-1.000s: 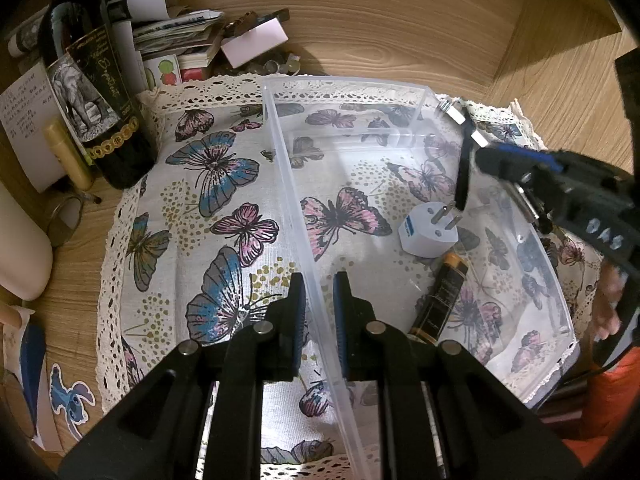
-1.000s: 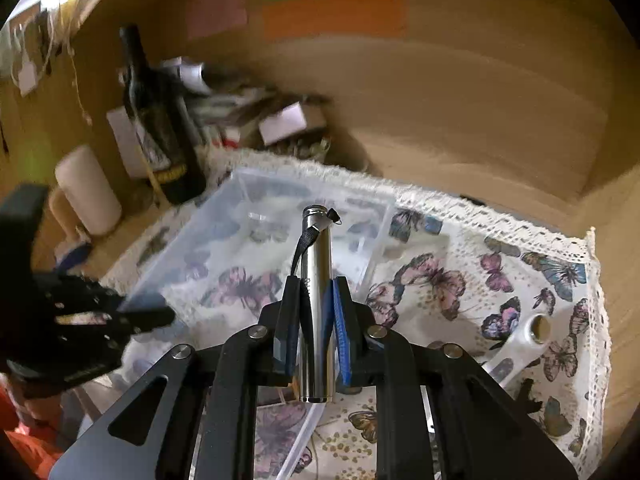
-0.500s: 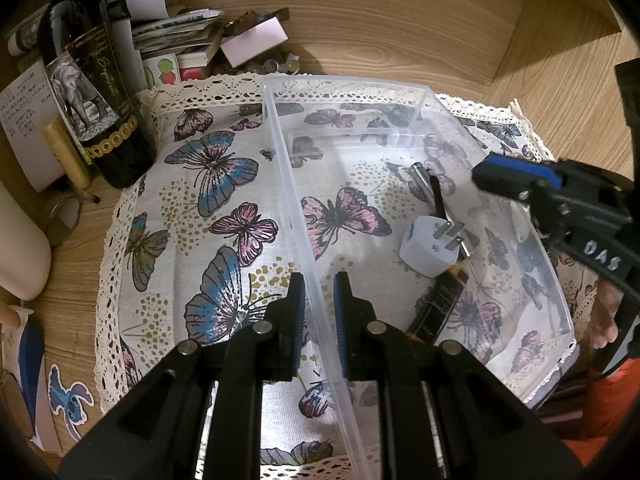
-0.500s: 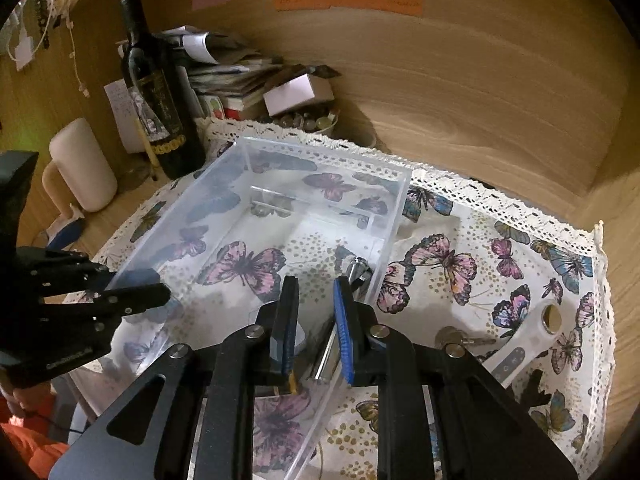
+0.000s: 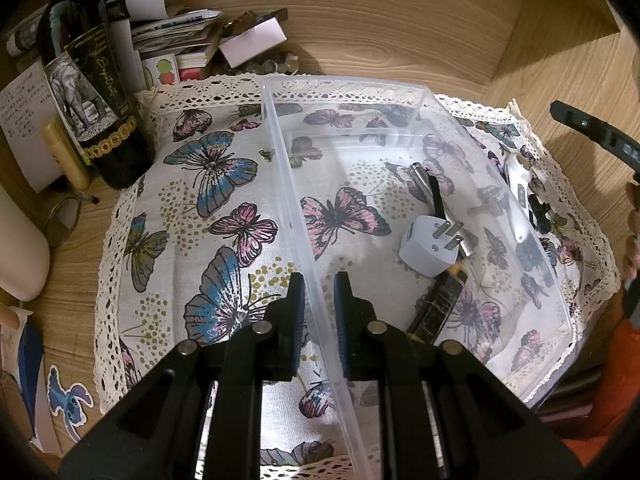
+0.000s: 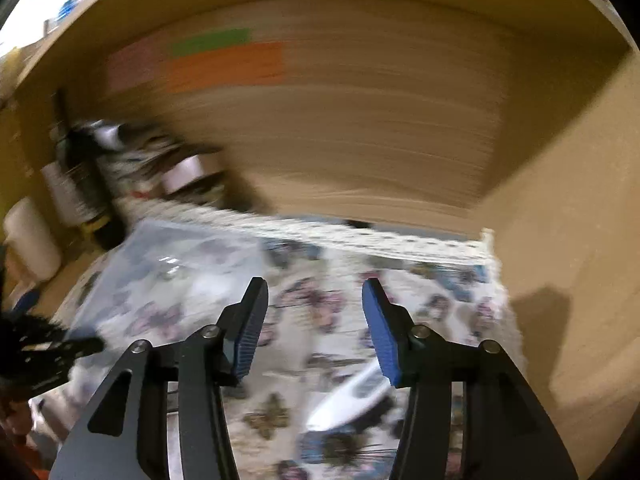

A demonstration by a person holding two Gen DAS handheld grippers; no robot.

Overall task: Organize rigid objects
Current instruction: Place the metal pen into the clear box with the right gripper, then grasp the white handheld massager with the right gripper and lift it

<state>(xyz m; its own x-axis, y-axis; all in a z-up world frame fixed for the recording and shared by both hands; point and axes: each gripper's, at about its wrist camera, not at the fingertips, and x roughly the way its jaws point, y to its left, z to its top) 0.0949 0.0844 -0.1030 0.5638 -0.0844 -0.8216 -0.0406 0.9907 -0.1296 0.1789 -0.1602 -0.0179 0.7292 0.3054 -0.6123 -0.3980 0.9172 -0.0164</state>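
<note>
A clear plastic bin (image 5: 400, 96) sits on a butterfly cloth (image 5: 208, 184). Inside lie a white plug adapter (image 5: 428, 252), a silver pen-like tool (image 5: 420, 180) and a dark battery (image 5: 440, 304). My left gripper (image 5: 319, 292) is shut on the bin's left wall (image 5: 288, 184), a finger each side. My right gripper (image 6: 315, 328) is open and empty above the cloth right of the bin (image 6: 172, 276); that view is motion-blurred. A white object (image 6: 352, 396) lies on the cloth below its fingers; it also shows beyond the bin's right wall (image 5: 518, 184).
A dark wine bottle (image 5: 96, 92), papers and boxes (image 5: 180, 36) stand at the back left. A cream cylinder (image 5: 20, 256) is at the left edge. Wooden walls (image 6: 360, 120) enclose the back and right.
My right gripper let go of the silver tool into the bin, opened wide, and pulled away to the right. The left gripper kept its hold on the bin wall.
</note>
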